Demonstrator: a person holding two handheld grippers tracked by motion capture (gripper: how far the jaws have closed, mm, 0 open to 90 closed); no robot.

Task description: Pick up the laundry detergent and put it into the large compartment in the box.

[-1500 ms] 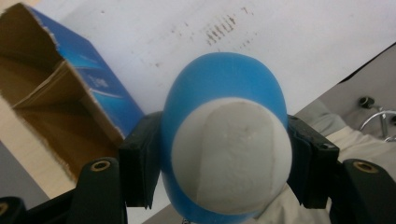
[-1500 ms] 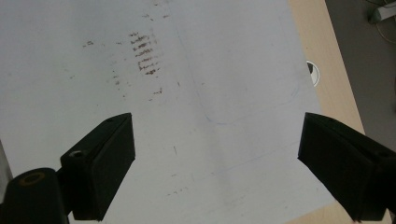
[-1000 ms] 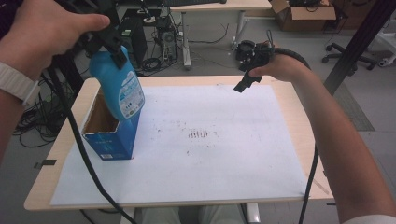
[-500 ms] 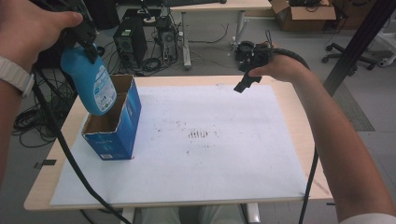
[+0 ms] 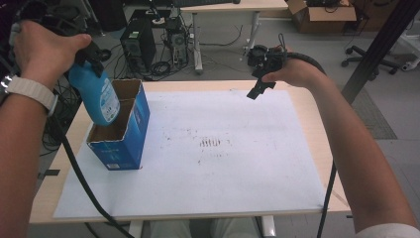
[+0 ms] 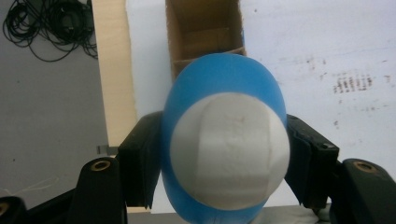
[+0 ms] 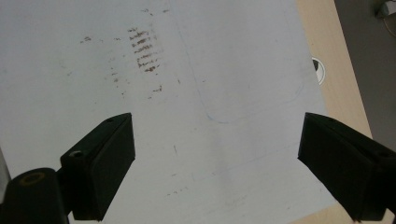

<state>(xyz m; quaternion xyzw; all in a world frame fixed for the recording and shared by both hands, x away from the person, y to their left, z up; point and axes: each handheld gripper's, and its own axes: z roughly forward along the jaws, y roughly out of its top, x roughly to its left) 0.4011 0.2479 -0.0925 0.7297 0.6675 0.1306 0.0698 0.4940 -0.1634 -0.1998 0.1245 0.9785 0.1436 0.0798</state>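
Left claw (image 6: 224, 158) pinching blue bottle (image 5: 96, 96) at its neck, bottle hanging near upright, tilted slightly, base dipping into the open box (image 5: 124, 141) directly below on the desk (image 5: 307, 106); right claw (image 5: 260, 88) spread, empty, well apart at the far edge.

Both grippers are black. The left gripper (image 6: 224, 158) has thick, blocky jaw pads on arms with brass-ringed screw holes, and a black cable (image 5: 79, 173) trails from it. The right gripper (image 7: 217, 163) has the same flat black pads and another black cable (image 5: 328, 198). A pale ribbed wristband (image 5: 30, 91) sits on the left wrist; a white sleeve edge (image 5: 391, 231) shows on the right arm
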